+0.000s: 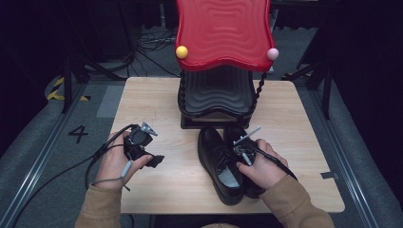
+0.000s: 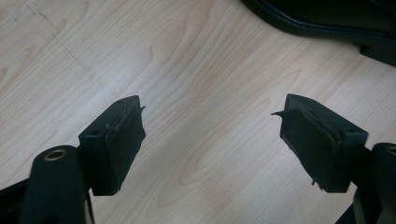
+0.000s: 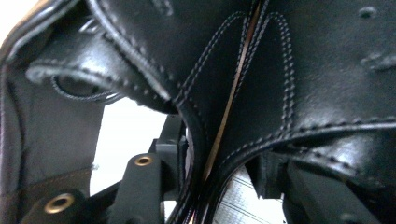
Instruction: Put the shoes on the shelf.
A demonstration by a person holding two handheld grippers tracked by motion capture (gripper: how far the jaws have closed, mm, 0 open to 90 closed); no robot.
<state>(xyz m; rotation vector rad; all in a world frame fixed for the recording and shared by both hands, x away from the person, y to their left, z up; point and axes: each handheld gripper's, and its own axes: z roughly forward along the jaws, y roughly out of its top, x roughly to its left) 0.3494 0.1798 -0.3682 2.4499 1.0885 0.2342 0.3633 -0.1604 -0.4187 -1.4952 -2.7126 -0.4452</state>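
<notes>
Right hand-held gripper (image 1: 243, 151) sits in the high view on the right shoe (image 1: 241, 142) of a black pair that stands side by side in front of a red and black shoe rack (image 1: 216, 95) on the table (image 1: 157, 99), toes toward the rack, long axes running away from the person; the left shoe (image 1: 218, 164) lies between the two hands. Over bare wood, well left of the pair, the left hand-held gripper (image 1: 151, 159) points toward them. Its own view shows the jaws wide apart with nothing between, a shoe's sole edge (image 2: 327, 23) ahead at upper right. In the right gripper view, stitched black leather (image 3: 280, 70) runs down between the jaws, which look clamped on the right shoe's upper.
</notes>
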